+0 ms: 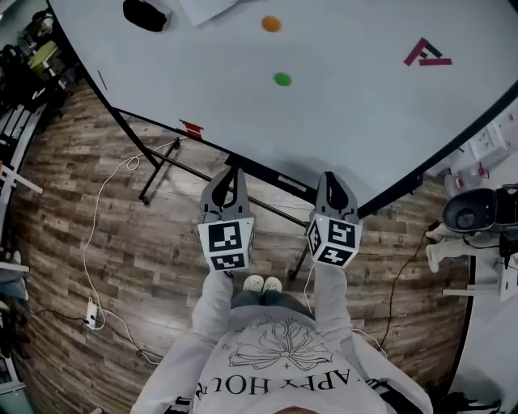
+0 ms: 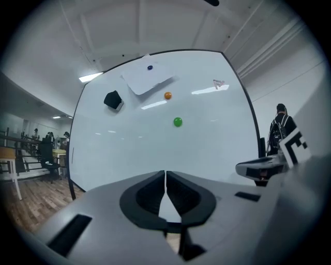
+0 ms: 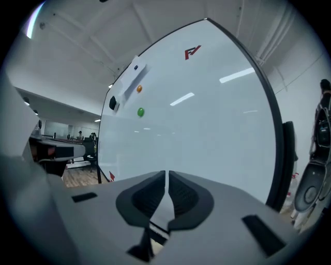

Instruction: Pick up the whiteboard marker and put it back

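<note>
No whiteboard marker is clearly visible in any view. A small red object (image 1: 191, 128) sits on the lower edge of the big whiteboard (image 1: 340, 121); it is too small to identify. It also shows as a red speck (image 3: 111, 176) in the right gripper view. My left gripper (image 1: 226, 174) and right gripper (image 1: 334, 179) are held side by side in front of the board's lower edge, both pointing at it. In the left gripper view the left gripper (image 2: 165, 173) is shut with nothing in it. The right gripper (image 3: 167, 173) is likewise shut and empty.
On the board are a green magnet (image 1: 282, 79), an orange magnet (image 1: 271, 24), a black eraser (image 1: 146, 14), a sheet of paper (image 2: 147, 78) and a red logo (image 1: 426, 54). The stand's black legs (image 1: 158, 166) and white cables (image 1: 97, 210) cross the wooden floor. A person (image 2: 281, 127) stands at the right.
</note>
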`<state>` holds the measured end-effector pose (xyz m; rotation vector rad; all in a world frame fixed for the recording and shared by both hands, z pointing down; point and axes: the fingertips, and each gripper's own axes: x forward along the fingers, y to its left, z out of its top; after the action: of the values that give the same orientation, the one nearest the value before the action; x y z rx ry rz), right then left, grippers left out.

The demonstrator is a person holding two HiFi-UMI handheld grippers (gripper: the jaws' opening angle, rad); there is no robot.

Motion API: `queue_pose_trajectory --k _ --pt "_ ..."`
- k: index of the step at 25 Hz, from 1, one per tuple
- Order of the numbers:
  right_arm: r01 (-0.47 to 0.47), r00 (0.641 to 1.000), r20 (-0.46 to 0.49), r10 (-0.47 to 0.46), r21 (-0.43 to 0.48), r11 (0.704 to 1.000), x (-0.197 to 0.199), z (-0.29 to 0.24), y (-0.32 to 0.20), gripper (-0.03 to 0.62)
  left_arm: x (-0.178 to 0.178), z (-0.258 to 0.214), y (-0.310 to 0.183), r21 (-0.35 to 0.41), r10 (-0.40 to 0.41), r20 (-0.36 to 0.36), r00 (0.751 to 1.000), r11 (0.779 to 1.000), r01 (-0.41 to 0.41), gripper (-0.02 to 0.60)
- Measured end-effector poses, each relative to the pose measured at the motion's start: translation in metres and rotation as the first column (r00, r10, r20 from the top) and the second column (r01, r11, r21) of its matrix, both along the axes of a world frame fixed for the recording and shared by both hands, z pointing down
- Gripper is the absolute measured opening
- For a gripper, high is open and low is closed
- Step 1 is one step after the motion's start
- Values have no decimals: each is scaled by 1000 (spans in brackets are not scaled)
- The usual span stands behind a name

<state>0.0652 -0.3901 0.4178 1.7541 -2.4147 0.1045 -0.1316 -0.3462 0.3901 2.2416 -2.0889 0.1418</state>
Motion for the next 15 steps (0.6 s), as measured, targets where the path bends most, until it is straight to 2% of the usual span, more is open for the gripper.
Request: queue_pose_trajectory --k 6,15 --pt "-51 998 31 49 59 997 21 -22 15 18 25 -22 -1 52 57 2 998 997 -57 10" --pt "-77 996 42 74 84 993 33 -33 25 17 35 -29 4 64 84 -2 997 994 -83 10"
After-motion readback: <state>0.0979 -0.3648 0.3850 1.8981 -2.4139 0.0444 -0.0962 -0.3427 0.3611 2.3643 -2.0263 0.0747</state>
